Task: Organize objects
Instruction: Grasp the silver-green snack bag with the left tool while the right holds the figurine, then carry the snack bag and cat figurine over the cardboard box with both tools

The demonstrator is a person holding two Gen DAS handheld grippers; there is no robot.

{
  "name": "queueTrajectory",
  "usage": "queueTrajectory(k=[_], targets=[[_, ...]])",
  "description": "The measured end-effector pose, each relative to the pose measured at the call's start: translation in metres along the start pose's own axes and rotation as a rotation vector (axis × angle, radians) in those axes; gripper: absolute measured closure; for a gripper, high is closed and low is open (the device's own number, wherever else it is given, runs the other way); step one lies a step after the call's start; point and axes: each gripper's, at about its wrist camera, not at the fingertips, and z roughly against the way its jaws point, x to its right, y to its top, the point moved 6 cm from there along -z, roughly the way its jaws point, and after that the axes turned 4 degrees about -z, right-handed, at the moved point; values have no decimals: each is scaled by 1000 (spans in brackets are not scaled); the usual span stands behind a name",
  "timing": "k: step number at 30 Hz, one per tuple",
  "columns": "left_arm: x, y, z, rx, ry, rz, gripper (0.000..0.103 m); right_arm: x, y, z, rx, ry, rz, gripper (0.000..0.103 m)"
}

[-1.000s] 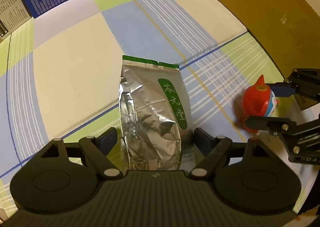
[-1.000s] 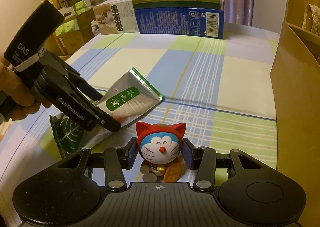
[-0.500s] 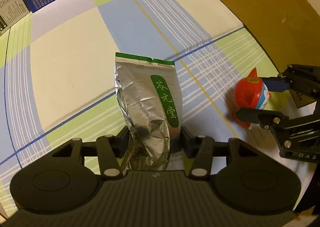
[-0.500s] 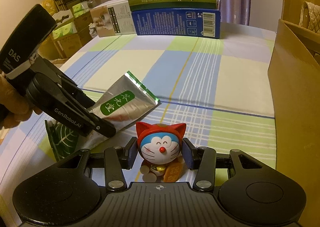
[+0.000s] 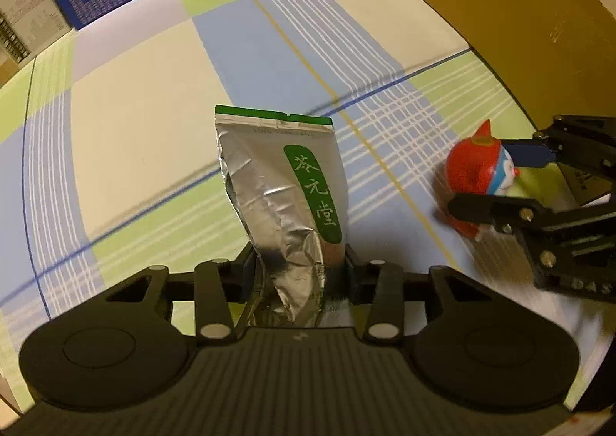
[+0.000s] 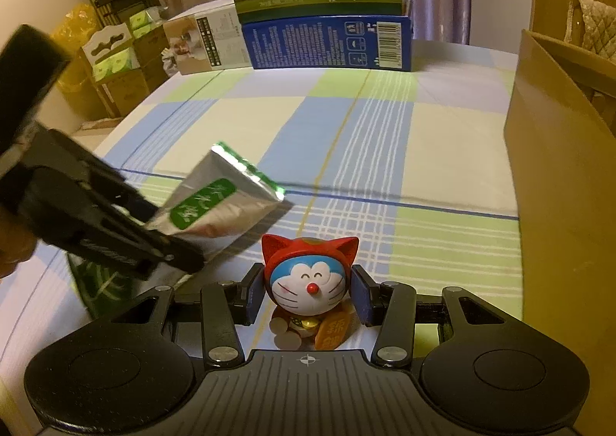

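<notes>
A silver tea pouch [image 5: 277,182] with a green label stands up between the pads of my left gripper [image 5: 298,266]. Its jaws are closing and the pads press on the crumpled lower part. In the right wrist view the pouch [image 6: 227,201] hangs tilted above the checked cloth, held by the left gripper's fingers [image 6: 127,247]. A toy cat figurine [image 6: 308,278] with a red hood sits on the cloth, and my right gripper [image 6: 308,297] is shut on its head. The left wrist view has the figurine [image 5: 473,166] at the right, between the right gripper's fingers [image 5: 496,205].
A tall cardboard box [image 6: 558,186] stands at the right edge of the table. A blue milk carton case [image 6: 327,12] and a small white box [image 6: 200,39] stand at the far end. A green leaf-printed packet [image 6: 96,289] lies under the left gripper.
My left gripper's jaws closed from wide apart onto the silver pouch and raised it off the cloth. The right gripper and the figurine stayed put.
</notes>
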Motion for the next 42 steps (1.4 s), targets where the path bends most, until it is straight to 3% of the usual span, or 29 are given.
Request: queueTrajectory(k=[10, 20, 23, 31, 42], targets=[[20, -32, 44, 71, -57, 182, 66, -1, -25, 48, -15, -29, -74, 59], [78, -72, 100, 164, -59, 277, 66, -15, -51, 119, -18, -60, -99, 59], [98, -84, 115, 192, -32, 277, 66, -15, -61, 136, -20, -80, -94, 59], [145, -103, 137, 236, -57, 290, 66, -13, -76, 177, 4, -112, -101, 59], [195, -101, 154, 275, -94, 265, 66, 5, -87, 226, 68, -154, -142, 59]])
